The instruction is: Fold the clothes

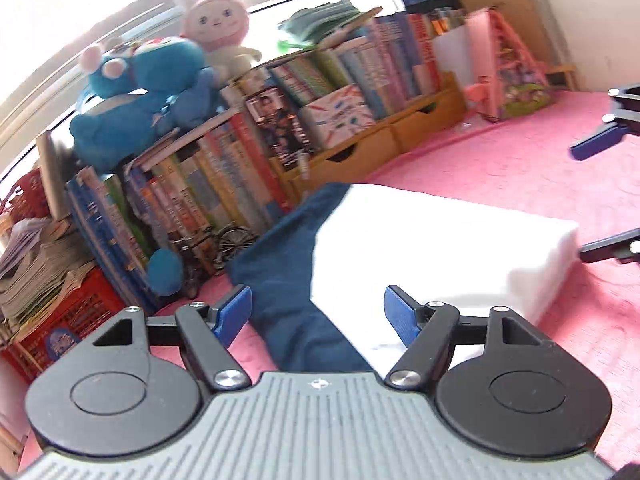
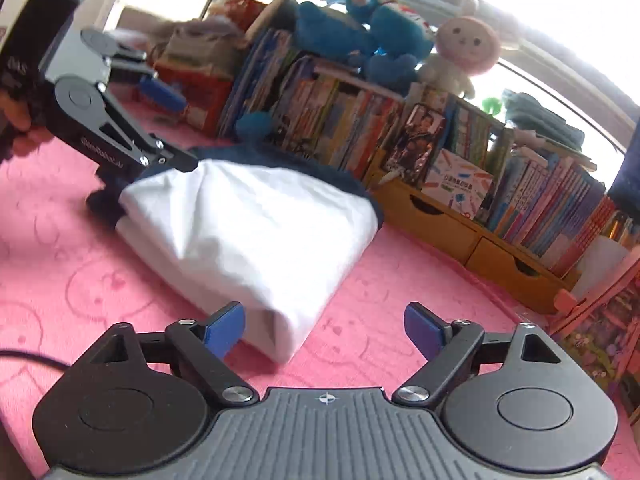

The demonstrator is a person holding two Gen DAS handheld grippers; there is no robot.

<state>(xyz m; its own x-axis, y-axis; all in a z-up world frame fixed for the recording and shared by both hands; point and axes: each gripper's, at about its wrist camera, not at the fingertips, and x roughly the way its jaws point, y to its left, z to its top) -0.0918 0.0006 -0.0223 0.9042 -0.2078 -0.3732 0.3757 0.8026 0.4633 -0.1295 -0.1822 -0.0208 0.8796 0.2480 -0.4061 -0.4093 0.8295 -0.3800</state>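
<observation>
Folded white-and-navy garment (image 2: 256, 228) lying as a compact bundle on the pink surface (image 2: 80, 280), at 12 o'clock of both claws. Left claw (image 1: 318, 314): fingers apart, straddling the navy part. Right claw (image 2: 324, 330): fingers apart, empty, with the bundle's near corner at its left finger. Any further fold is judged to need both claws gripping matching edges, keeping layers aligned.

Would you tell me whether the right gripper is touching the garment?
Apart: the right wrist view shows the right gripper open, pink mat between its pads and the garment.
</observation>
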